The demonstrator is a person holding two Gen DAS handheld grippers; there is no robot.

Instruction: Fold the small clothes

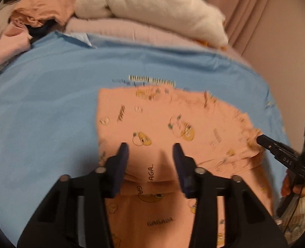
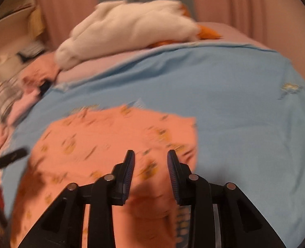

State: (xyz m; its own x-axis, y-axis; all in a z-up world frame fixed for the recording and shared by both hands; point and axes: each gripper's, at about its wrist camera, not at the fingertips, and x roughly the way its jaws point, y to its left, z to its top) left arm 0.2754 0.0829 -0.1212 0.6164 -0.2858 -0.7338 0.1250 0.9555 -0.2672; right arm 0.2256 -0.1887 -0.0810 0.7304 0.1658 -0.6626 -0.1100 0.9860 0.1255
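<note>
A peach garment (image 1: 162, 124) printed with yellow cartoon figures lies partly folded on the blue sheet (image 1: 49, 103). My left gripper (image 1: 150, 149) hovers over its near part, fingers apart, with a doubled layer of the cloth below and between them; the pads do not press it. At the garment's right edge sits the dark tip of my right gripper (image 1: 259, 138). In the right wrist view the garment (image 2: 101, 140) is blurred, and my right gripper (image 2: 151, 155) stands open just above its right side. The left gripper (image 2: 14, 155) shows as a dark blur at the left.
A white plush toy (image 1: 152, 6) rests on a pink blanket (image 1: 111, 29) at the far end of the bed. Loose orange and pink clothes (image 1: 34, 14) are piled at the far left. Curtains (image 2: 70, 10) hang behind. A hand (image 1: 292, 186) holds the right gripper.
</note>
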